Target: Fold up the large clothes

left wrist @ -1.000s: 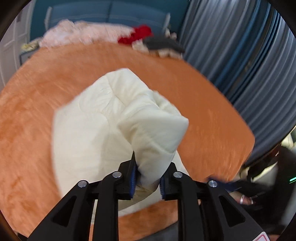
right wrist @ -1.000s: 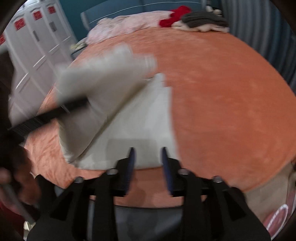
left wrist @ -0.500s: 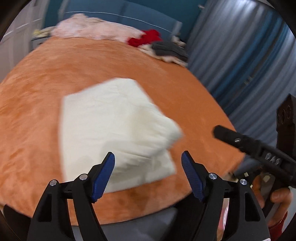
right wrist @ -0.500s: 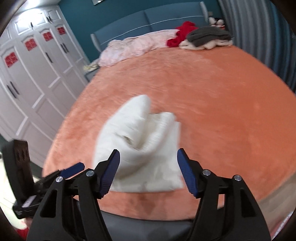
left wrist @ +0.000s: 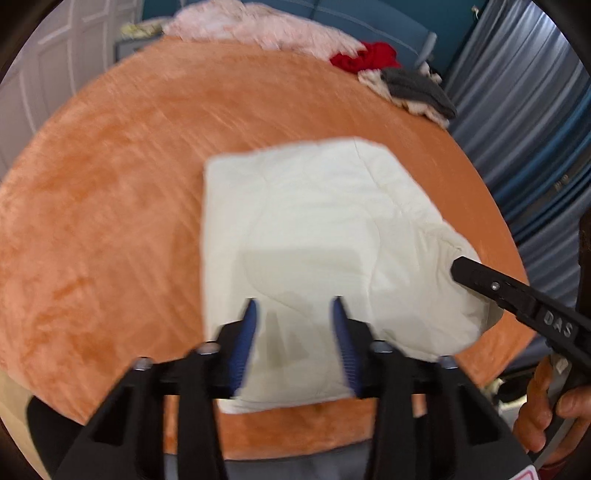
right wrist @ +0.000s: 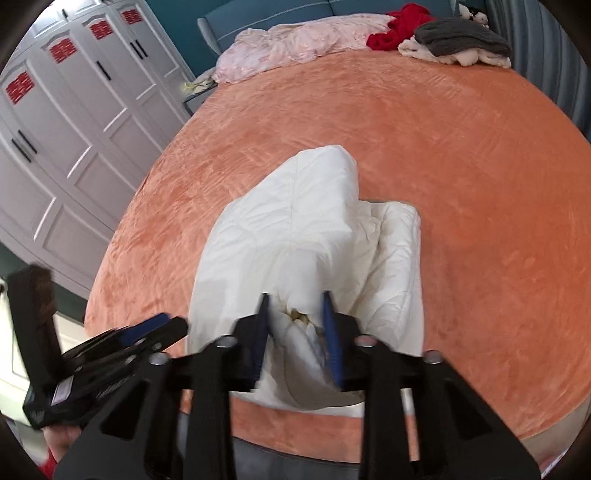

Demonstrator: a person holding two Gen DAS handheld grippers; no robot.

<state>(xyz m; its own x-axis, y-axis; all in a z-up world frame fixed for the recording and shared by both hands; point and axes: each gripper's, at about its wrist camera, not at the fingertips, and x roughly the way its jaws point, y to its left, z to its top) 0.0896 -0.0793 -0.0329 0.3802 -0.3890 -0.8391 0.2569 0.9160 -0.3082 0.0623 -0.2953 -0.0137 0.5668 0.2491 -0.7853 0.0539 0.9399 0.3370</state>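
Observation:
A cream quilted garment (left wrist: pixel 317 236) lies folded on the orange bed (left wrist: pixel 110 221) near the front edge. My left gripper (left wrist: pixel 293 317) hovers open over its near edge with nothing between the fingers. In the right wrist view the garment (right wrist: pixel 295 236) bulges up, and my right gripper (right wrist: pixel 295 314) has its jaws around a bunched near corner of it, closing on the fabric. The right gripper also shows in the left wrist view (left wrist: pixel 517 295) at the garment's right corner. The left gripper shows at the lower left of the right wrist view (right wrist: pixel 122 350).
A pink garment (right wrist: pixel 295 48), a red one (right wrist: pixel 402 26) and a grey and cream pile (right wrist: pixel 458 44) lie at the far end of the bed. White wardrobes (right wrist: pixel 66 122) stand to the left. Blue curtains (left wrist: pixel 535 110) hang on the right.
My left gripper let go of the cream fold, opened, then narrowed and came down over the near edge. My right gripper moved in and closed around the garment's near corner.

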